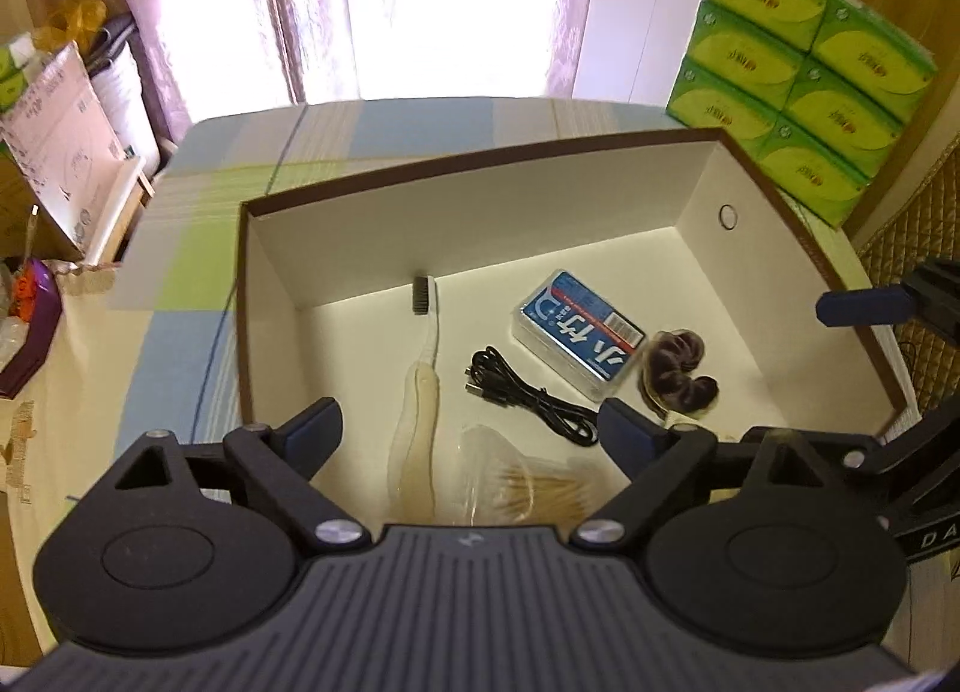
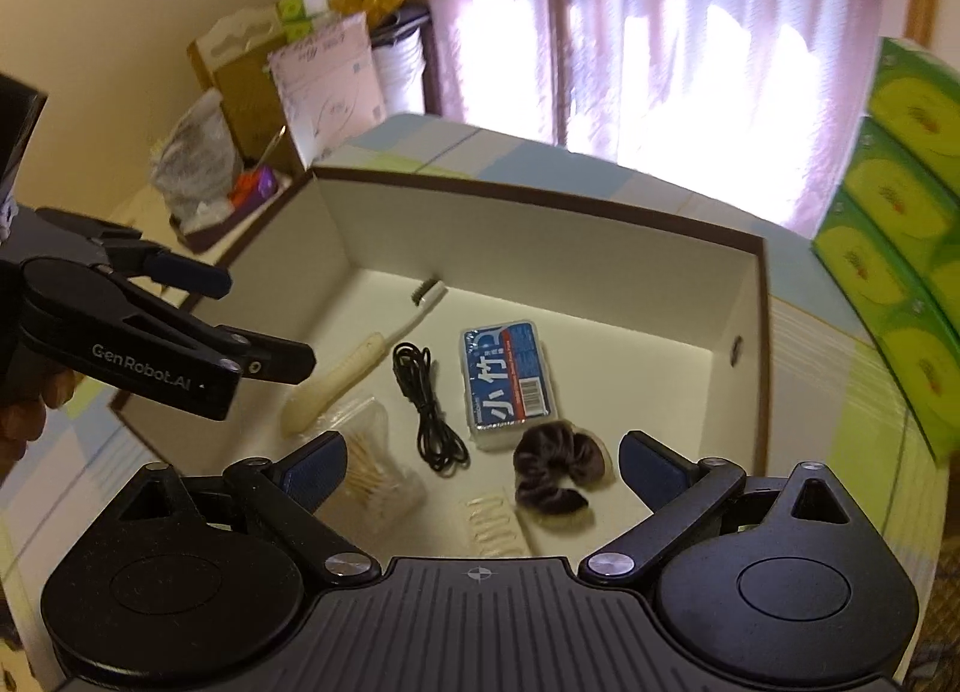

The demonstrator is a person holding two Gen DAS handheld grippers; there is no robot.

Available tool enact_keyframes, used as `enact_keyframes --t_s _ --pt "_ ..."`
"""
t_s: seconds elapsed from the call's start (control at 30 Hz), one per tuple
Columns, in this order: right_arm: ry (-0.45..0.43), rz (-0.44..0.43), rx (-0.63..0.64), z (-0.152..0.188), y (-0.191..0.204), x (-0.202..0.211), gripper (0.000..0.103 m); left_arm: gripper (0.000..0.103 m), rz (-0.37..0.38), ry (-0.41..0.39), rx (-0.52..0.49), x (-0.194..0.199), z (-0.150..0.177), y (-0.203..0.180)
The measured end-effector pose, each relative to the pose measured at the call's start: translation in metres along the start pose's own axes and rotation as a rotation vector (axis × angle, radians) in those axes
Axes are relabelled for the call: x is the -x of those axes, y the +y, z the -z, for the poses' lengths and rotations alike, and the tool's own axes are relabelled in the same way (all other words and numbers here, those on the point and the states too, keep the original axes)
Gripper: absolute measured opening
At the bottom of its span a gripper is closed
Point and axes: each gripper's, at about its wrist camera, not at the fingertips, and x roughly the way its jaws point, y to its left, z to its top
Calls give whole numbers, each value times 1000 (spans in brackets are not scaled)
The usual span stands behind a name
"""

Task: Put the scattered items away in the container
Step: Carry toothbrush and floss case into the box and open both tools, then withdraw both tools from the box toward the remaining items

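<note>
A brown-rimmed box (image 1: 480, 152) with a white inside stands on the checked tablecloth. On its floor lie a cream toothbrush (image 1: 420, 368), a coiled black cable (image 1: 528, 392), a blue card pack (image 1: 576, 332), a brown scrunchie (image 1: 684, 374) and a clear bag of cotton swabs (image 1: 528, 488). My left gripper (image 1: 471, 428) hovers open over the box's near side, holding nothing. My right gripper (image 2: 483, 452) is open and empty above the scrunchie (image 2: 555, 467), the cable (image 2: 426, 410) and a pale comb-like piece (image 2: 495, 527). The left gripper (image 2: 252, 320) shows open over the box's left wall.
Stacked green tissue packs (image 1: 798, 68) stand just right of the box. Cardboard boxes (image 1: 66, 140) and bags crowd the left side beyond the table edge. A bright curtained window (image 2: 660, 32) is behind. The right gripper's blue finger (image 1: 864, 305) reaches over the box's right wall.
</note>
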Motion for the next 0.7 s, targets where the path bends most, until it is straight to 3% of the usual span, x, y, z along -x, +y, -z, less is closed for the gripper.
enact_keyframes --t_s 0.4,0.7 --pt "-102 107 -33 42 18 58 102 96 -58 -109 24 70 42 -12" --pt "-118 80 -85 78 30 83 102 96 -70 -110 38 100 79 -28"
